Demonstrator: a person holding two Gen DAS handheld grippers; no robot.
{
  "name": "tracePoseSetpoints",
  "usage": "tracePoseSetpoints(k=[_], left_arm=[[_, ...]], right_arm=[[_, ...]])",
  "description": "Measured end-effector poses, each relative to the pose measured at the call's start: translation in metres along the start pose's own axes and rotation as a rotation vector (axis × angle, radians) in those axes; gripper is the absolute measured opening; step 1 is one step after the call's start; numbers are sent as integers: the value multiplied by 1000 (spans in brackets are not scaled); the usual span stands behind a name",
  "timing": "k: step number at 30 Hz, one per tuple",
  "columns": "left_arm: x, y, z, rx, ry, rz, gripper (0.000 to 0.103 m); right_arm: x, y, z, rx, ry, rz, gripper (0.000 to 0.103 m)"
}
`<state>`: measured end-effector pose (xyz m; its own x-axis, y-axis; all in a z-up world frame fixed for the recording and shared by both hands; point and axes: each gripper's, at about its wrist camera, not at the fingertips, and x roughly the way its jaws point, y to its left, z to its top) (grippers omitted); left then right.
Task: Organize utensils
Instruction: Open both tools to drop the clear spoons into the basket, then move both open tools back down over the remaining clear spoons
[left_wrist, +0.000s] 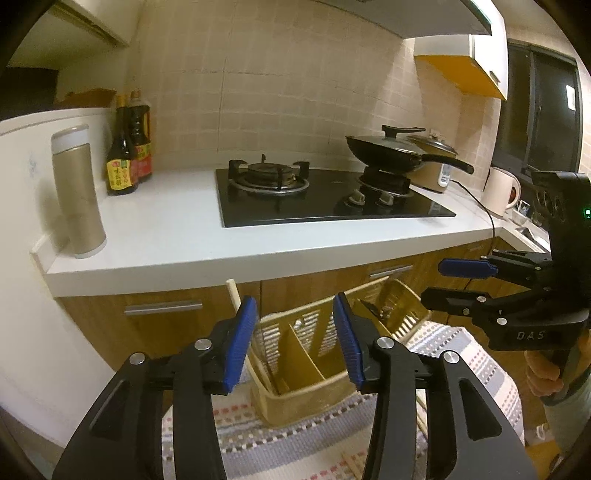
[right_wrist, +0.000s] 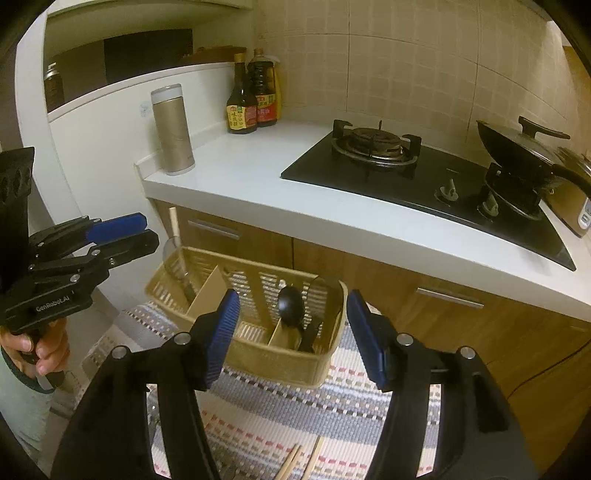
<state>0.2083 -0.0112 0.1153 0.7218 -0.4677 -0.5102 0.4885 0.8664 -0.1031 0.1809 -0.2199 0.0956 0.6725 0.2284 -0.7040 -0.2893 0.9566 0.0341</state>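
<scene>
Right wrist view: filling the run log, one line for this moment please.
left gripper: open, empty | right gripper: open, empty | black spoon: in beige slotted plastic caddy | wooden chopsticks: on mat

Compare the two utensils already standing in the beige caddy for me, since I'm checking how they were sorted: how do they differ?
The ladle has a pale wooden handle and shiny metal bowl; the spoon is all black. The ladle stands in the caddy's left-end compartment, the spoon in the right-end one. The ladle's handle sticks up well above the rim; the spoon, bowl end up, barely clears it. Both lean inside the same caddy.
</scene>
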Motion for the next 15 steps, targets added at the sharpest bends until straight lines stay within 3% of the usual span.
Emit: tracePoseSetpoints(k=[15], left_arm=[[-65,-25,-23,59,-11,27,52]], right_arm=[[-30,37,-32,-64,74,5,57]])
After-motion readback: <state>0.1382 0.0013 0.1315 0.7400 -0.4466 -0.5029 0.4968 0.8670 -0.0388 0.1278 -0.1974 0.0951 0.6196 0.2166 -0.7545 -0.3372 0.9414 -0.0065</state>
